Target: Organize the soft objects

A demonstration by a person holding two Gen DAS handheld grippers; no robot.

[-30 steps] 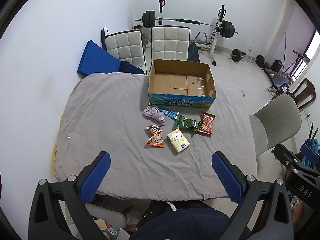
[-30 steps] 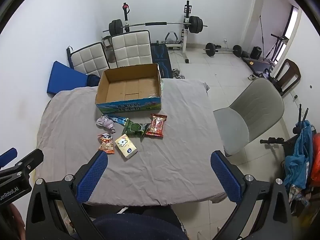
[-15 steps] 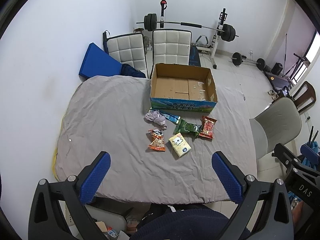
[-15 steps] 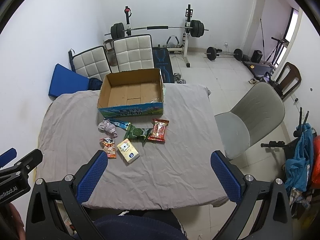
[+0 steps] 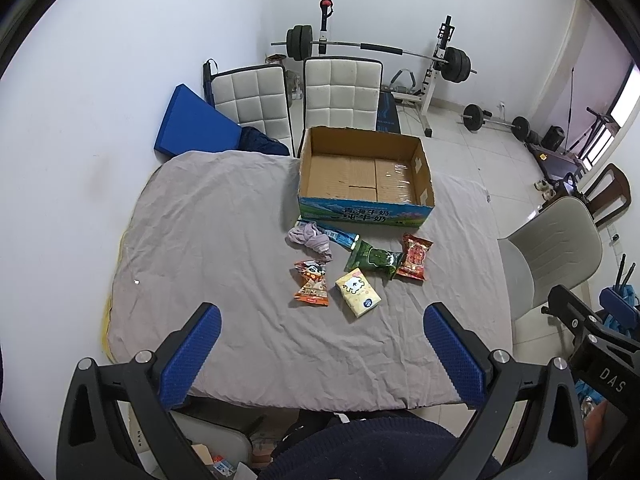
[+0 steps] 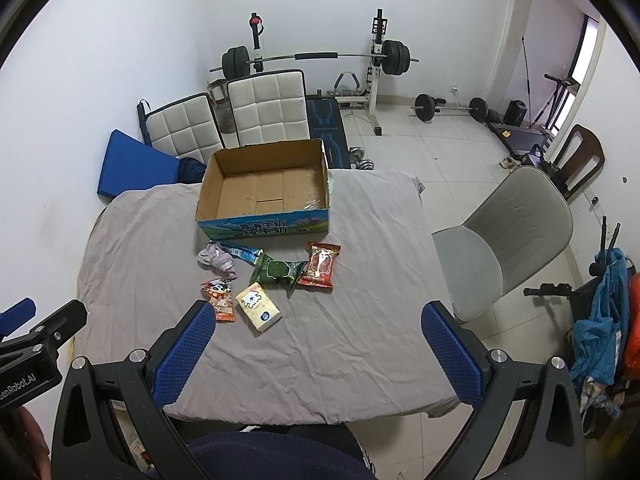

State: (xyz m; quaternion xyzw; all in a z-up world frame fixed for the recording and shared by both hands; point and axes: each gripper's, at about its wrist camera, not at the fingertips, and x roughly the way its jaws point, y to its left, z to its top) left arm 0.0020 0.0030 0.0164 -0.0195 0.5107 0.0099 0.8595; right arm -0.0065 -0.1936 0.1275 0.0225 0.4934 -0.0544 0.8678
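Note:
An open, empty cardboard box [image 5: 362,176] [image 6: 266,190] stands at the far side of a table under a grey cloth [image 5: 208,240] [image 6: 360,320]. In front of it lie a crumpled grey cloth [image 5: 310,238] [image 6: 218,258], a blue packet [image 5: 340,235] [image 6: 244,254], a green packet [image 5: 372,259] [image 6: 276,274], a red packet [image 5: 414,257] [image 6: 322,266], an orange snack bag [image 5: 312,283] [image 6: 220,300] and a yellow tissue pack [image 5: 357,294] [image 6: 258,307]. My left gripper [image 5: 320,356] and right gripper [image 6: 314,354] are open, empty and held high above the near table edge.
Two white padded chairs [image 5: 340,96] and a blue mat [image 5: 192,124] stand behind the table. A grey chair [image 6: 508,240] stands at its right side. A barbell rack [image 6: 320,60] and weights are by the back wall. A white wall runs along the left.
Both grippers have drifted slightly, so the table and box sit a little lower in the views. Nothing on the table has moved.

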